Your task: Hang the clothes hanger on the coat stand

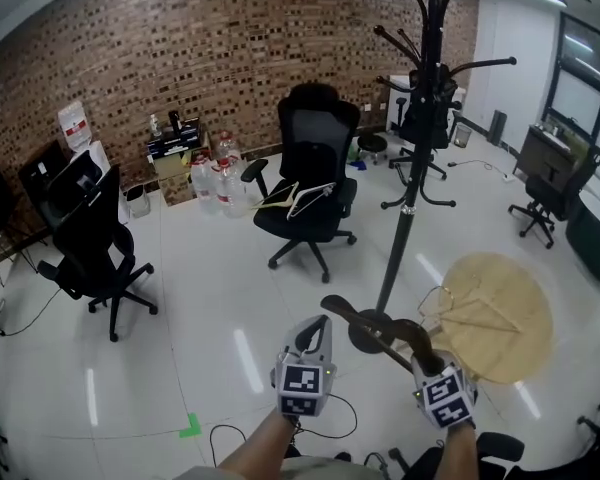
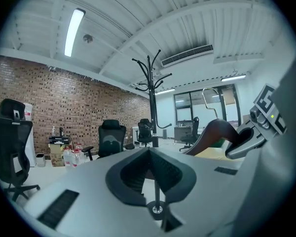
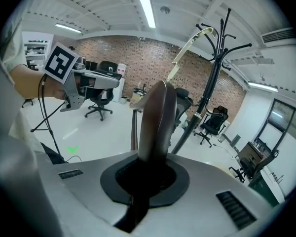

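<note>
A dark brown wooden clothes hanger point(image 1: 372, 325) is clamped in my right gripper point(image 1: 421, 354), low in the head view, just in front of the coat stand's base. In the right gripper view the hanger's arm point(image 3: 157, 116) rises from between the jaws and its pale hook point(image 3: 188, 46) curves up toward the stand point(image 3: 213, 75). The black coat stand point(image 1: 413, 173) rises right of centre, its hooks spreading at the top. My left gripper point(image 1: 318, 326) hangs beside the hanger's left end, shut on nothing. From the left gripper view the stand point(image 2: 151, 105) is far ahead and the hanger point(image 2: 213, 132) is at right.
A round wooden table point(image 1: 525, 340) with a pale hanger point(image 1: 470, 313) lying on it stands right of the stand's base. A black office chair point(image 1: 310, 183) with more hangers on its seat is behind, another chair point(image 1: 95, 243) at left. Bottles point(image 1: 218, 183) line the brick wall.
</note>
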`<state>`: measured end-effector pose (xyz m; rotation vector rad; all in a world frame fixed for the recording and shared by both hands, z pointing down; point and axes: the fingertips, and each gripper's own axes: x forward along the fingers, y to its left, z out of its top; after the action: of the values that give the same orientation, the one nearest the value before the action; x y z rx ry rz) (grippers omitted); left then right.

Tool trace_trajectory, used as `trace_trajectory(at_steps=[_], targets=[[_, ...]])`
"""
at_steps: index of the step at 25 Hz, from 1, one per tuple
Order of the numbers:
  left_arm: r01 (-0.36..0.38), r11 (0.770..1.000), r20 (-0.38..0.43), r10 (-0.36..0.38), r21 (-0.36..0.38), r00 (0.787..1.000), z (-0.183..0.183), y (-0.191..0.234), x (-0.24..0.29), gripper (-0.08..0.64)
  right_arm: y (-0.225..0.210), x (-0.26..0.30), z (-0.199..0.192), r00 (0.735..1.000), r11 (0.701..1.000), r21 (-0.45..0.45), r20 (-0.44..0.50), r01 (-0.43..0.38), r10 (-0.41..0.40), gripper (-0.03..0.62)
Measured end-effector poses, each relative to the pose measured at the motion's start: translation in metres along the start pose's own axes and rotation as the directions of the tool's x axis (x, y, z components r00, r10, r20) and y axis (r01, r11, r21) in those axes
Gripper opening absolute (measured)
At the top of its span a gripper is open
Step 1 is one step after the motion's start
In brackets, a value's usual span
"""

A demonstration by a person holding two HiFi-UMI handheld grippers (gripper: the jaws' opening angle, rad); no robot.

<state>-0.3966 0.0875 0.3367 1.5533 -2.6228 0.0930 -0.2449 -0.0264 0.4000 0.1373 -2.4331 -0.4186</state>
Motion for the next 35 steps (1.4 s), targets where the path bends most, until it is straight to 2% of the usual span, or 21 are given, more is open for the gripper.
trace_trajectory(at_steps=[3, 8, 12, 20, 25, 30, 35], targets=[[0.025, 1.000, 0.024, -0.025, -0.012, 0.999, 0.008, 0.037, 0.021, 0.015, -0.002, 0.030, 0.033, 1.000, 1.000, -0.002, 0.002, 0.019, -0.019, 0.010], [0.142, 0.990, 0.056, -0.141, -0.010, 0.988, 0.023, 0.112, 0.054, 0.015, 0.013, 0.091, 0.103, 0.998, 0.998, 0.037, -0.013, 0.054, -0.054, 0.010], [0.197, 0.980, 0.083, -0.197, 0.002, 0.977, 0.037, 0.181, 0.075, 0.015, 0.028, 0.139, 0.157, 0.996, 0.995, 0.048, -0.034, 0.085, -0.083, 0.009], [0.223, 0.975, 0.069, -0.222, 0.006, 0.973, 0.022, 0.312, 0.122, 0.015, 0.046, 0.239, 0.234, 0.991, 0.988, 0.090, -0.066, 0.123, -0.117, 0.008], [0.268, 0.963, 0.095, -0.265, -0.015, 0.960, 0.029, 0.318, 0.174, 0.015, 0.016, 0.282, 0.241, 0.990, 0.989, 0.094, -0.081, 0.118, -0.111, 0.008], [0.287, 0.958, 0.063, -0.287, 0.006, 0.956, 0.046, 0.297, 0.258, 0.015, -0.063, 0.322, 0.238, 0.993, 0.988, 0.112, -0.075, 0.103, -0.095, 0.008], [0.233, 0.972, 0.069, -0.233, -0.003, 0.970, 0.055, 0.284, 0.337, 0.015, -0.134, 0.370, 0.225, 0.997, 0.991, 0.122, -0.058, 0.058, -0.051, 0.007]])
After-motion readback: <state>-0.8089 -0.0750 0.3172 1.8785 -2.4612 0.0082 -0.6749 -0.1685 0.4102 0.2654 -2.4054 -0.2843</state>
